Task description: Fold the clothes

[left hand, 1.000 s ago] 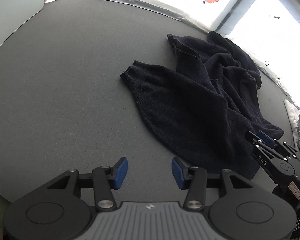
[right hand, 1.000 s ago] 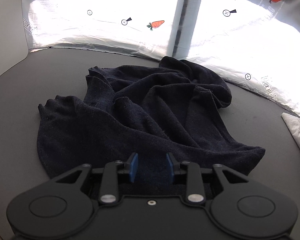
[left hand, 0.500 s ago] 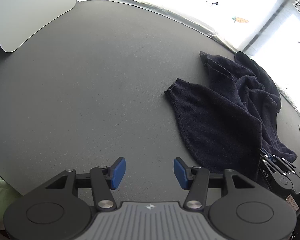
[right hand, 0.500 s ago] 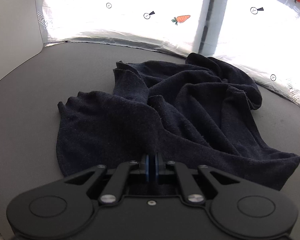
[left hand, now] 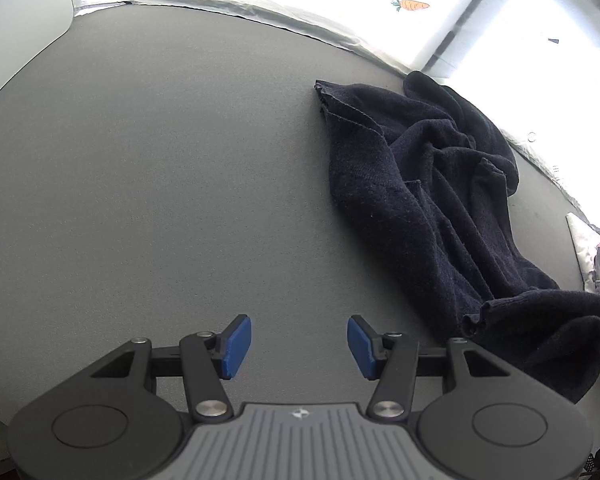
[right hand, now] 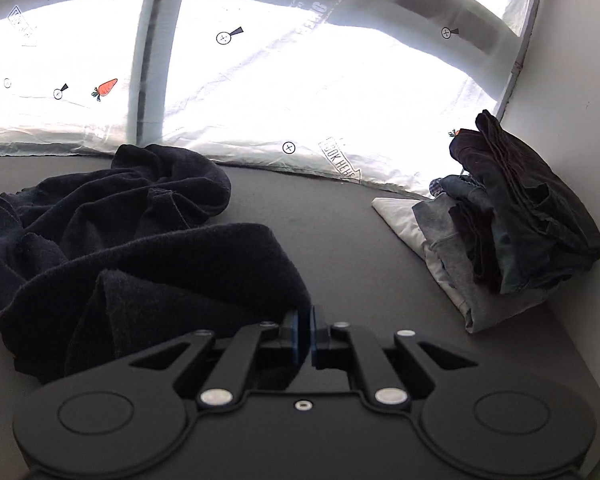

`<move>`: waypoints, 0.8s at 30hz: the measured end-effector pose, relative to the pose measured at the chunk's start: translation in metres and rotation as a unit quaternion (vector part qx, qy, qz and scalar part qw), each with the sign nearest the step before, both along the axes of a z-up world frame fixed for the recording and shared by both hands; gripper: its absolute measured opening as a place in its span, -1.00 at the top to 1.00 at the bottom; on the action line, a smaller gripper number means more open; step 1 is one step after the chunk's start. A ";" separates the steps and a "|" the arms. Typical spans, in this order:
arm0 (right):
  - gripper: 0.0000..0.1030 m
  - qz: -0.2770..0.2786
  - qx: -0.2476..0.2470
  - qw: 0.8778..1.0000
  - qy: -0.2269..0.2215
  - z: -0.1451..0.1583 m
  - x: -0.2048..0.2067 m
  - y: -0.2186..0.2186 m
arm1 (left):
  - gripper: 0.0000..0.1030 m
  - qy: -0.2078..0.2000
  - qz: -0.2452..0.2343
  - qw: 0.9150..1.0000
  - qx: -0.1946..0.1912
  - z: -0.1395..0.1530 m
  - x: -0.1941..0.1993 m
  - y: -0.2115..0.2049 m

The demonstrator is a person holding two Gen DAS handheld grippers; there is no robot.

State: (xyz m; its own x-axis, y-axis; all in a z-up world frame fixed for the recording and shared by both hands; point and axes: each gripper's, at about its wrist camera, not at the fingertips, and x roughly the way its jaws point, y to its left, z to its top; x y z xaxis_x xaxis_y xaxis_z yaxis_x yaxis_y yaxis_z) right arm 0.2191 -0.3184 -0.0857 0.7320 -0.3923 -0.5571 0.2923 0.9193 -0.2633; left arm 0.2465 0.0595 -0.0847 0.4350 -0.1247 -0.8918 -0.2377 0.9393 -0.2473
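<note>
Grey and matte, the table [left hand: 148, 184] is bounded at its far edge by a bright white curtain [right hand: 300, 92] printed with small orange carrots and round markers. On the table's right part, as seen from the left wrist camera, a dark navy garment [left hand: 432, 200] is spread in a rumpled heap, with one hemmed end reaching toward the curtain and the other end bunched near the lower right of that view. The left tongs [left hand: 298, 342] are held wide apart over bare table just left of the garment, and nothing is gripped between their blue pads [left hand: 236, 344]. In the right wrist view the same garment [right hand: 112, 240] is seen piled to the left, with a thick fold drawn toward the camera. The right tongs [right hand: 304, 336] are pressed nearly together, and an edge of that fold appears to be pinched between their blue pads, though the contact point is partly hidden by the fabric and the black linkage. Against a pale wall at the far right of the table, a stack of clothes [right hand: 512, 224] is set, with dark pieces on top, grey and denim-coloured ones under them, and a white piece at the bottom. The stack is well apart from the navy garment.
</note>
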 end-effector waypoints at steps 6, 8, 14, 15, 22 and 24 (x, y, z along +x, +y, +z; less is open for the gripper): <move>0.90 -0.133 -0.037 0.990 -0.019 0.006 0.013 -0.087 | -0.06 -0.001 0.018 1.000 0.009 0.001 0.012 0.000; 0.88 -0.176 -0.030 0.984 0.006 0.000 0.028 -0.110 | -0.06 0.003 0.037 0.999 0.005 -0.002 0.023 0.006; 0.06 -0.151 0.026 0.988 0.024 -0.019 0.067 -0.093 | -0.11 -0.004 0.063 0.998 0.006 -0.007 0.070 0.015; -0.07 -0.146 0.035 0.988 0.026 -0.023 0.074 -0.089 | -0.21 -0.008 0.061 0.998 0.009 -0.007 0.082 0.015; -0.38 -0.109 0.101 0.988 0.044 -0.046 0.118 -0.066 | -0.49 -0.047 0.003 0.999 0.021 -0.028 0.164 0.014; -0.38 -0.098 0.120 0.987 0.050 -0.052 0.131 -0.059 | -0.52 -0.063 -0.009 0.998 0.014 -0.042 0.190 0.013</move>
State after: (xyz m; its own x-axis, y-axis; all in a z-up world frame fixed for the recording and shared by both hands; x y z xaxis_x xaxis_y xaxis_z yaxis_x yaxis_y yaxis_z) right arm 0.3504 -0.3772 -0.1378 0.5920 -0.3691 -0.7165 0.4551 0.8868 -0.0808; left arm 0.4368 0.0725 -0.1269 0.5411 -0.1094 -0.8338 -0.1892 0.9502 -0.2475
